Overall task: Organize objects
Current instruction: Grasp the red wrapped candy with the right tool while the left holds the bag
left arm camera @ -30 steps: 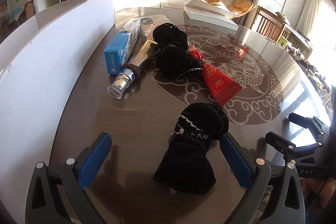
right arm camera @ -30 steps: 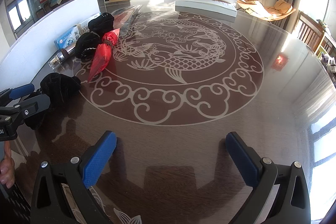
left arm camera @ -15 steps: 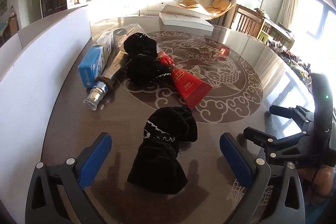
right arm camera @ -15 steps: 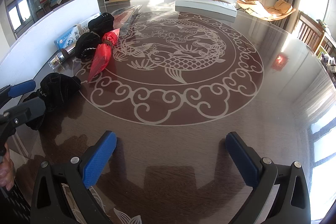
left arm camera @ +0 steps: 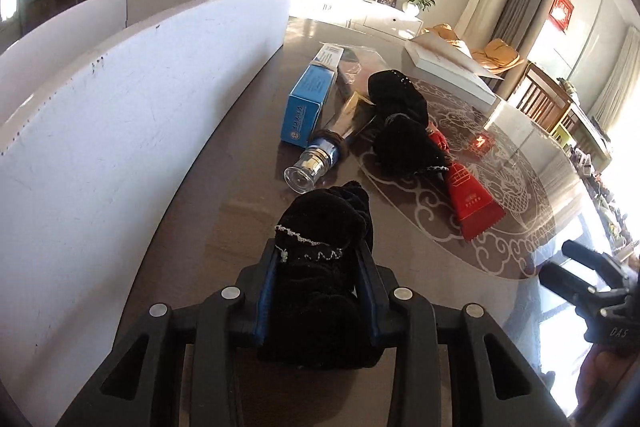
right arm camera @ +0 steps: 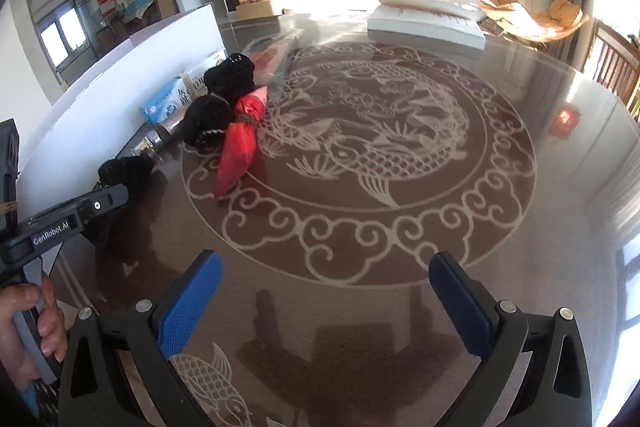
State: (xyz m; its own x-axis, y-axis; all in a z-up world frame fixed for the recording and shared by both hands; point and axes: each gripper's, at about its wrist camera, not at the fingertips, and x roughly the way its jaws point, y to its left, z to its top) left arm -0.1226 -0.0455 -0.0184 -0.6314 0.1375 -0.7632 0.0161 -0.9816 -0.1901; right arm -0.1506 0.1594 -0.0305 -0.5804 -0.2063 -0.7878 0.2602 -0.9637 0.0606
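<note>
Black velvet pouch (left arm camera: 320,267) on counter (left arm camera: 224,211) near white board: soft, light, squashes easily. Left tool (left arm camera: 318,291) just closed, pinching it mid-body, below beaded tie. Right tool (right arm camera: 328,303) spread, empty.

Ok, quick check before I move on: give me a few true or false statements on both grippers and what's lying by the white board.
1. The left gripper is clamped on a black velvet pouch. True; its jaws have just been closing on it.
2. The right gripper holds the red bag. False; its jaws stand wide apart with nothing between them, over bare table.
3. A blue box lies beside the white board. True.
4. The bottle stands upright. False; it lies on its side, cap towards the left wrist camera.
5. Only one black pouch is on the table. False; two more black pouches lie by the red bag.
</note>
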